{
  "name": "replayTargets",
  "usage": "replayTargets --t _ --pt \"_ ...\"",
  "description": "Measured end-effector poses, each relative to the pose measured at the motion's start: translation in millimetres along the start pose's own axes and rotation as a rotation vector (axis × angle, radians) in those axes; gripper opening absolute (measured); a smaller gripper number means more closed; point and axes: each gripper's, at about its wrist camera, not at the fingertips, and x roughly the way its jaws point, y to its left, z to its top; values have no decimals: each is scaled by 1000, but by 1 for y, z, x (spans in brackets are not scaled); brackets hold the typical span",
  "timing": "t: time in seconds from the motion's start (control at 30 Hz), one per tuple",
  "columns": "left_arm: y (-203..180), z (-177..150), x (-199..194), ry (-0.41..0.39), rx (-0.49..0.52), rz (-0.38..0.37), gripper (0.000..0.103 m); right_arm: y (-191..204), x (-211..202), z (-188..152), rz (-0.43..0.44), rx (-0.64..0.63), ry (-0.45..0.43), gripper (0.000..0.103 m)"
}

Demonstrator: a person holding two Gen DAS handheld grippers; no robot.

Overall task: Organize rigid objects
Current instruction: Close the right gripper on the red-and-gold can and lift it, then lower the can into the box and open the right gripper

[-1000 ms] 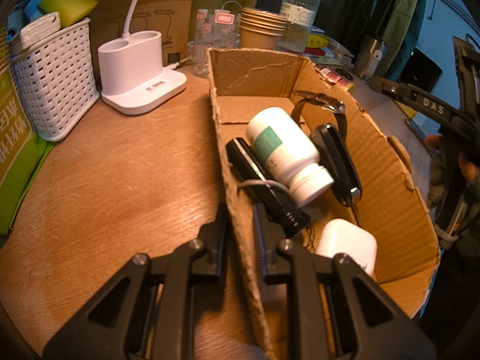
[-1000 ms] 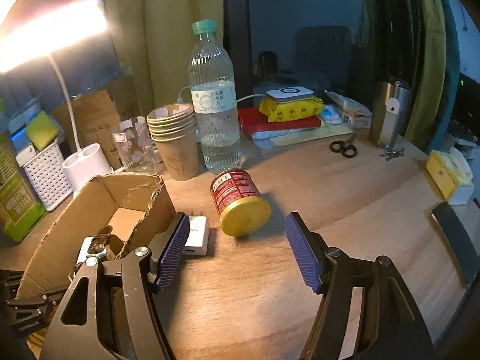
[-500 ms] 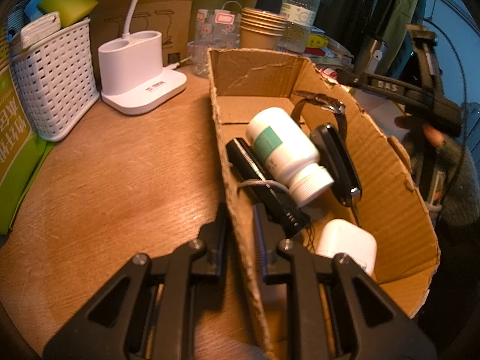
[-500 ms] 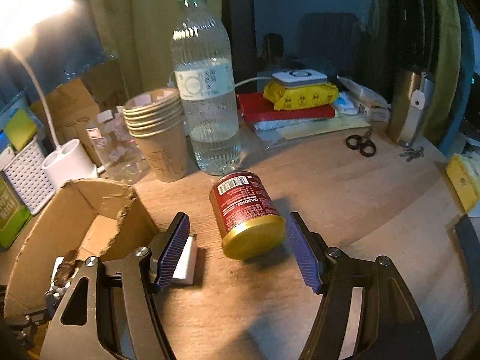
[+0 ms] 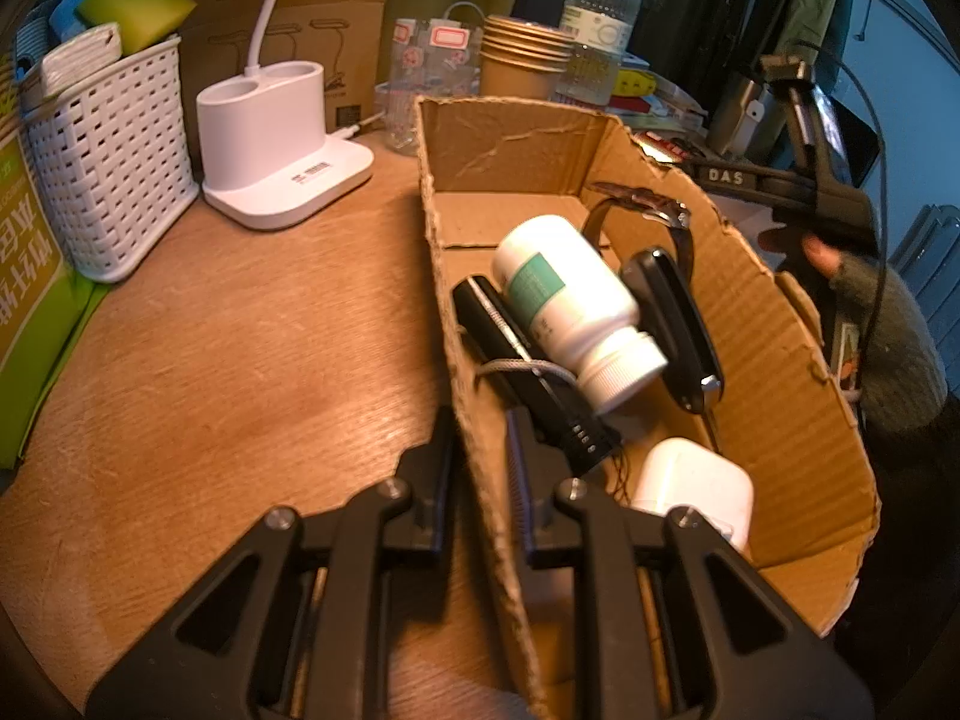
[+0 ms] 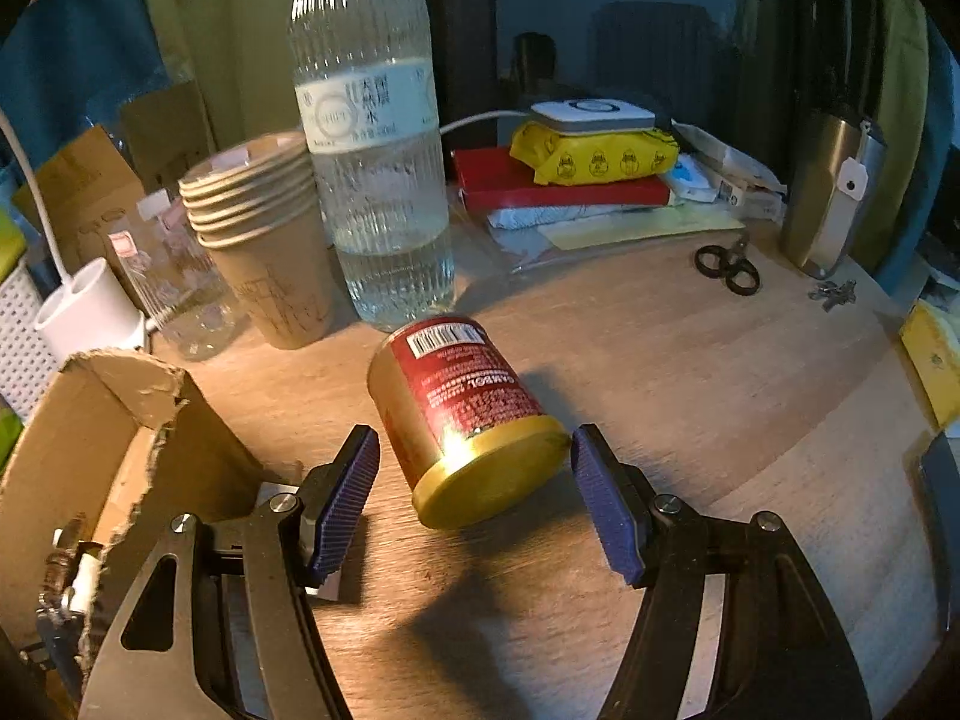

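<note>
On wooden desk [image 6: 690, 372], cluttered: my left tongs [image 5: 483, 468] clamp box [image 5: 774, 372] wall; right tongs [image 6: 474, 480], wide, now straddle can [image 6: 462, 414], previously ahead.

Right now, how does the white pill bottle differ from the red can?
The white pill bottle lies inside the cardboard box among other items; the red can lies on the bare table outside it. The bottle is white with a teal label and white cap; the can is red with a gold end. No gripper surrounds the bottle; the right gripper brackets the can, open. Both lie on their sides.
</note>
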Motion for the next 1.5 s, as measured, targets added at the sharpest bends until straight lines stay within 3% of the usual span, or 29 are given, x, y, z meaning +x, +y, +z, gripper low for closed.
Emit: replayTargets --t 0.3,0.73,1.17,1.5 --pt "0 0 0 0 0 0 18 1 1 -1 2 -7 -6 67" --pt "0 0 0 0 0 0 18 19 -43 -5 -26 -64 -105 64" --pt "0 0 0 0 0 -1 18 44 -111 -2 22 -99 -241 63" --pt "0 0 0 0 0 -1 18 83 -141 -5 95 -174 -292 63"
